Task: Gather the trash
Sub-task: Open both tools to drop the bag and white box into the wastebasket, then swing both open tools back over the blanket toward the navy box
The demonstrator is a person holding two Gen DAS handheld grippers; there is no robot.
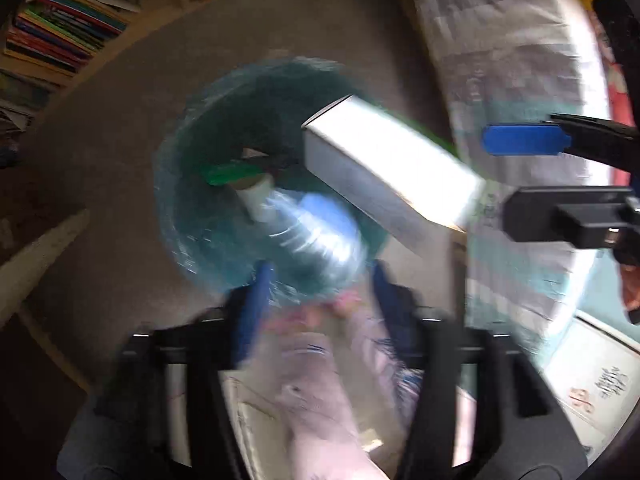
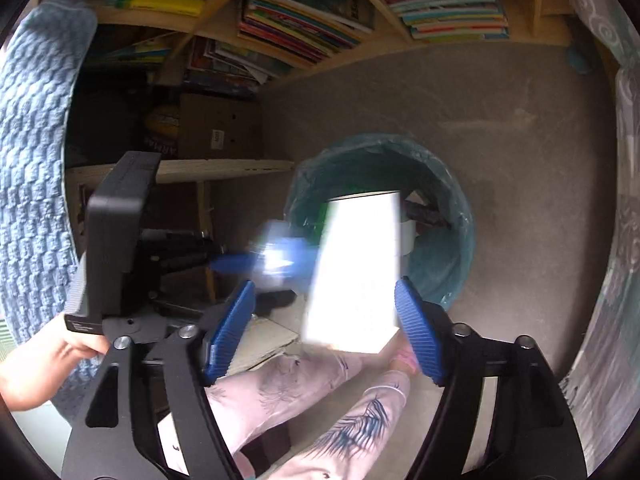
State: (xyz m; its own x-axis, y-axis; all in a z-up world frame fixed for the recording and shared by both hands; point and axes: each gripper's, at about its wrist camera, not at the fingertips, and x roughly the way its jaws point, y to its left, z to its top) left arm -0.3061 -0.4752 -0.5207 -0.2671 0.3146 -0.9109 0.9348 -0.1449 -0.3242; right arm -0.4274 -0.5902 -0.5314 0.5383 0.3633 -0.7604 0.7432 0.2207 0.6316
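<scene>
Bin: I see a round waste bin (image 2: 382, 220) with a teal liner standing on the grey floor (image 2: 480, 100), below both grippers.
Bin contents: a green scrap (image 1: 230, 172) and a dark item lie inside; I cannot identify either.
Box: a white rectangular box (image 2: 358, 272) sits over the bin mouth, between the right gripper's pads with a gap on each side. Overexposed; no print readable.
Bottle: a clear plastic bottle (image 1: 304, 228) with a white cap and blue label band hangs over the bin just ahead of the left gripper. Heavily blurred; label text illegible.
Right gripper (image 2: 324, 328): jaws spread wide, blue ribbed pads clear of the box; nothing gripped.
Left gripper (image 1: 316, 284): jaws parted, blue pads either side of the bottle's base; blur prevents me confirming contact, but I see no pinch.
Writing: a cardboard carton (image 2: 218, 128) on the low shelf carries a small label, too small to read. A yellow item beside it shows partial letters, not legible. A white sheet (image 1: 592, 384) at the left view's lower right bears red and dark marks I cannot decipher.
Person: legs in pale printed trousers (image 2: 320, 400) below the grippers; a hand (image 2: 44, 360) holds the left gripper's body.
Surroundings: bookshelves (image 2: 312, 12) with stacked colourful books behind the bin; a blue knitted textile (image 2: 32, 160) at the left edge; patterned grey bedding (image 1: 512, 80) right of the bin.
</scene>
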